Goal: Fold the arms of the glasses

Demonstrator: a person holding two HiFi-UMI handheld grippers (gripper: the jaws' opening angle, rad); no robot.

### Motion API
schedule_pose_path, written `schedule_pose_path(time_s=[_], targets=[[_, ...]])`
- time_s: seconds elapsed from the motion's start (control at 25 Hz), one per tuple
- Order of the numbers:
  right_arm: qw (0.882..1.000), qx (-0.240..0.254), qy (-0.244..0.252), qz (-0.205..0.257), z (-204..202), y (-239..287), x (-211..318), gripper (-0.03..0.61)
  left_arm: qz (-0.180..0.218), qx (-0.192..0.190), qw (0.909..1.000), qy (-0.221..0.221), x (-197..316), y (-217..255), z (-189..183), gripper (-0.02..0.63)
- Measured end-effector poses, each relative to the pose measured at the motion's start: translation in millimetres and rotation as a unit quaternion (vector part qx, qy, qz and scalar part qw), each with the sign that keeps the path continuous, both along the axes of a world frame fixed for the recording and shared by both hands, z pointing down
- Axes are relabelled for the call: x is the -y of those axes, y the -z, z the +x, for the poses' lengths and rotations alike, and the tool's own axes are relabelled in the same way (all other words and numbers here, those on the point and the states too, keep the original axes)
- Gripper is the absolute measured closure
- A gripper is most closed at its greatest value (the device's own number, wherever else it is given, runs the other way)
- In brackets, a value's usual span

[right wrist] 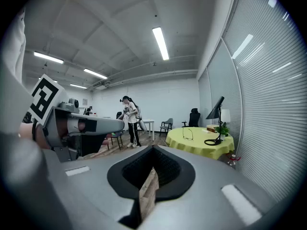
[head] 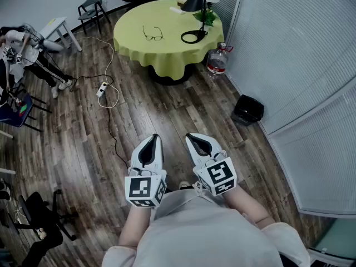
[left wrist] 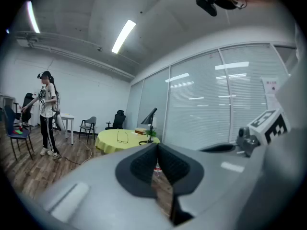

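The glasses [head: 152, 35] lie with arms open on a round yellow-green table [head: 133, 43] at the far end of the room. Both grippers hover side by side over the wood floor close to my body, well short of the table. My left gripper [head: 153, 138] has its jaws closed tip to tip with nothing between them. My right gripper [head: 191, 137] is shut and empty too. In the left gripper view the glasses [left wrist: 122, 137] show small above the closed jaws [left wrist: 157, 147]. The right gripper view shows the glasses [right wrist: 188, 134] beyond its tips [right wrist: 153, 150].
A black desk lamp [head: 196, 4] and a small plant stand on the table. A water bottle [head: 217, 61] sits by the table's foot, a black bin [head: 248, 109] by the blind-covered glass wall. A cable with power strip [head: 102, 89] crosses the floor. A person [head: 22, 49] stands at left near chairs.
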State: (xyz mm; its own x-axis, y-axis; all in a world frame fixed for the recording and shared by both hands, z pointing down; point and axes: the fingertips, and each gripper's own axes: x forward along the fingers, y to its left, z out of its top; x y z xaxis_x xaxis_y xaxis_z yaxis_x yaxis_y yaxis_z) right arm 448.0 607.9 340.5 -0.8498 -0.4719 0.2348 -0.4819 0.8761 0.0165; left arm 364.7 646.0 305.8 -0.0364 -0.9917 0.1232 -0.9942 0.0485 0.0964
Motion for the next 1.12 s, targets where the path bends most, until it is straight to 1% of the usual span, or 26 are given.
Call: schedule_pose_path(time_s=[0.12, 0.36, 0.56, 0.76, 0.96, 1.12], targets=[[1.0, -0.005, 0.002, 0.006, -3.4, -3.3, -0.6, 0.58, 0.001, -0.002, 1.0, 0.002, 1.0, -2.3, -3.2, 0.607], [1.0, -0.011, -0.001, 0.004, -3.0, -8.5, 6.0, 0.58, -0.007, -0.003, 1.0, -0.001, 9.2, -7.7, -2.3, 0.607], [1.0, -0.015, -0.007, -0.01, -3.9, -12.4, 11.5, 0.58, -0.013, -0.006, 0.9999, 0.002, 13.6, -9.9, -6.2, 0.607], [0.999, -0.033, -0.006, -0.017, -2.0, -25.5, 18.3, 0.58, -0.031, -0.009, 0.9994, 0.012, 16.7, -20.6, -9.9, 0.607], [0.999, -0.039, 0.001, -0.029, -23.3, -38.0, 34.1, 0.58, -0.05, -0.012, 0.9984, 0.022, 27.5, -36.0, -36.1, 0.607], [0.998, -0.055, -0.006, -0.02, -48.6, -42.8, 52.1, 0.58, -0.056, -0.012, 0.9982, 0.019, 45.3, -41.9, -67.8, 0.607]])
